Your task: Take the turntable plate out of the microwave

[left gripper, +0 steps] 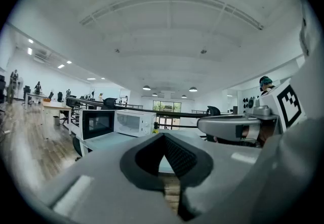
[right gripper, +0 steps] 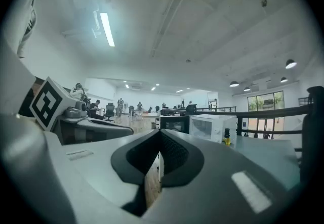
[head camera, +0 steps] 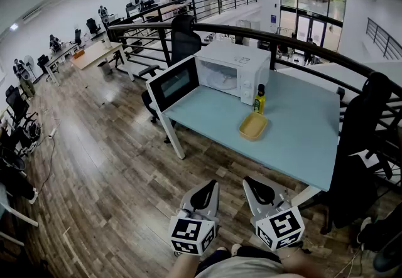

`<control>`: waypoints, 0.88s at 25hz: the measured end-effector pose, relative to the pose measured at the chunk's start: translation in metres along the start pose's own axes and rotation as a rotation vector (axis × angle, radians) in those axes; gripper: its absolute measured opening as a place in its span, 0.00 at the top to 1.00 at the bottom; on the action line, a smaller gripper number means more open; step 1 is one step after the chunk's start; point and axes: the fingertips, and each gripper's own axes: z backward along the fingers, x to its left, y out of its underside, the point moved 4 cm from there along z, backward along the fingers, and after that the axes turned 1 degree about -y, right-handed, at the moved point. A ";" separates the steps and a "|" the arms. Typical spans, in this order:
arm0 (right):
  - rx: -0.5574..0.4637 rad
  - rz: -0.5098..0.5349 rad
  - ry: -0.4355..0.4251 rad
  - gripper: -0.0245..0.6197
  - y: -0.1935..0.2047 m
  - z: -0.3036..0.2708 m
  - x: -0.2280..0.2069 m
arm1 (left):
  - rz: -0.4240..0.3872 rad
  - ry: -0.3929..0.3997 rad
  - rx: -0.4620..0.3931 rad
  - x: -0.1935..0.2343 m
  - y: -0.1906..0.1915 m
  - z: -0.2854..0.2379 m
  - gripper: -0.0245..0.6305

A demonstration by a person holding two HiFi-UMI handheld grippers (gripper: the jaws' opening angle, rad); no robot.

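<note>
A white microwave (head camera: 233, 69) stands at the far left end of a pale blue table (head camera: 301, 129), and its door (head camera: 174, 83) is swung wide open to the left. In the lit cavity a pale, glassy shape (head camera: 217, 78) lies on the floor, apparently the turntable plate. Both grippers hang low by the person's body, well short of the table. The left gripper (head camera: 211, 185) and the right gripper (head camera: 250, 184) are shut and hold nothing. The microwave (left gripper: 132, 122) shows small and distant in the left gripper view, as does the microwave (right gripper: 212, 127) in the right gripper view.
A dark bottle with a yellow label (head camera: 259, 100) stands beside the microwave's right front corner. A shallow yellow dish (head camera: 252, 126) lies in front of it. A black railing (head camera: 301, 41) curves behind the table, with a black office chair (head camera: 183, 38) beyond. Wooden floor (head camera: 107, 170) spreads between me and the table.
</note>
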 end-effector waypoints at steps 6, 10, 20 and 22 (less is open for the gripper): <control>0.001 0.042 -0.039 0.94 -0.004 -0.003 0.006 | 0.005 0.023 0.011 -0.002 0.004 -0.004 0.96; -0.006 0.039 -0.045 0.94 -0.006 -0.004 0.005 | 0.017 0.012 0.009 -0.003 0.003 -0.004 0.96; -0.010 0.012 -0.108 0.93 -0.001 0.002 -0.007 | -0.003 0.040 -0.002 -0.021 0.004 -0.012 0.96; -0.019 0.023 -0.133 0.93 0.000 0.005 -0.010 | 0.019 0.033 -0.004 -0.023 0.008 -0.015 0.96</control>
